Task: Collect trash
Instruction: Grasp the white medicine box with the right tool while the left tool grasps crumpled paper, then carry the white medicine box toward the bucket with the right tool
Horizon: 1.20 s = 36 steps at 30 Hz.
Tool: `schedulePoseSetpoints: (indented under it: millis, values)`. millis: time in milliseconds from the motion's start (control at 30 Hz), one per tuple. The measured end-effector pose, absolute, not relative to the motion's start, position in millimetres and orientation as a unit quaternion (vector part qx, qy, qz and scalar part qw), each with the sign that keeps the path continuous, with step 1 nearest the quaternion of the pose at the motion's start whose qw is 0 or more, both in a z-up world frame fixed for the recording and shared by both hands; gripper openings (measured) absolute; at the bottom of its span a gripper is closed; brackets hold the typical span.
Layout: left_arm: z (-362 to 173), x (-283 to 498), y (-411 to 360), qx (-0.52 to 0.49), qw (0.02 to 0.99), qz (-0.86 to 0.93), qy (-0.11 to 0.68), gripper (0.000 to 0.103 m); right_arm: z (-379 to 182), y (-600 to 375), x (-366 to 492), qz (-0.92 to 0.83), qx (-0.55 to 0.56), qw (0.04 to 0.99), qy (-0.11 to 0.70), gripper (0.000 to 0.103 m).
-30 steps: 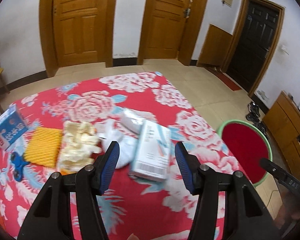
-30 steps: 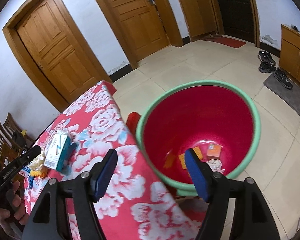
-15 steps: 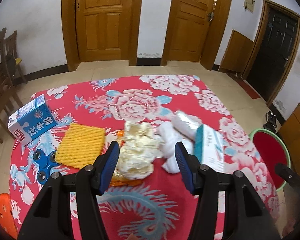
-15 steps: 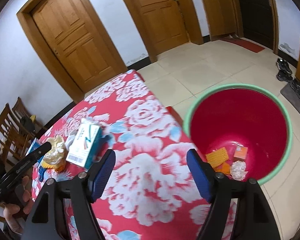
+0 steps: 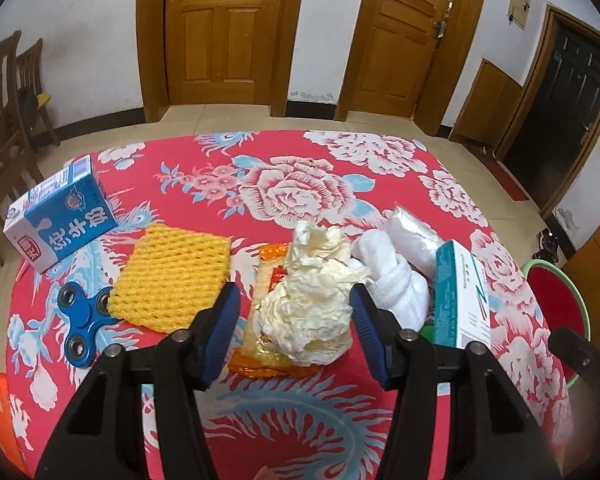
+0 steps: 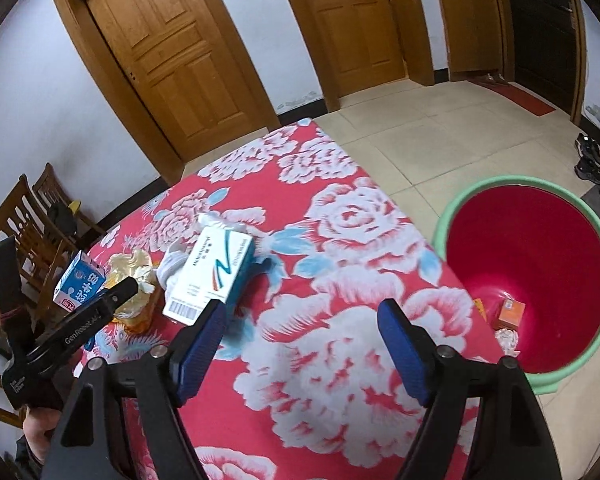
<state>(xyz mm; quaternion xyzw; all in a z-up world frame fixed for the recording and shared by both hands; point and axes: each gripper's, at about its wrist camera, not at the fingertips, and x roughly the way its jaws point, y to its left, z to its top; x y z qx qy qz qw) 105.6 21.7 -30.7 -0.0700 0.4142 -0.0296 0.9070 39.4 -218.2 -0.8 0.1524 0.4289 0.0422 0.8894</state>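
Both views are evenly and softly lit by diffuse indoor light, with no hard shadows. Fisheye distortion bends the door frames above the claws and darkens the corners to a black vignette. The left wrist view is sharp throughout. The right wrist view shows slight motion blur, softening the tablecloth (image 6: 340, 264) print between and ahead of its fingers.

A blue fidget spinner (image 5: 85, 319) lies on the floral tablecloth (image 5: 300, 168); 2 wooden doors (image 5: 224, 28) behind.

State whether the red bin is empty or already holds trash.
Holds trash: the red bin contains an orange box and a crumpled paper.
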Motion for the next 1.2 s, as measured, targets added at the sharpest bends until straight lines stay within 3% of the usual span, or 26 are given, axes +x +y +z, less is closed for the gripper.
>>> schedulePoseSetpoints:
  millis: [267,367,933,1000,1033,1200]
  values:
    - [-39.2,109.6,23.7,-0.089,0.901,-0.056,0.422,0.031,-7.6,-188.7,61.6,0.069,0.145,0.881,0.445,0.081]
    - [-35.1,106.2,23.4,-0.087,0.904,-0.062,0.414,0.027,-11.5,-178.2,68.2,0.079,0.144,0.876,0.454,0.081]
    - [-10.4,74.0,49.1,-0.119,0.915,-0.058,0.38,0.026,-31.4,-131.9,96.0,0.088,0.124,0.863,0.482,0.081]
    - [-9.3,70.9,49.6,-0.121,0.916,-0.059,0.379,0.026,-35.0,-130.9,98.7,0.081,0.122,0.862,0.485,0.072]
    - [-8.7,70.3,49.9,-0.121,0.916,-0.06,0.379,0.026,-36.6,-130.8,99.3,0.079,0.12,0.861,0.488,0.063]
    - [-4.3,63.6,49.0,-0.121,0.917,-0.065,0.375,0.026,-32.6,-134.8,88.1,0.084,0.12,0.867,0.475,0.061]
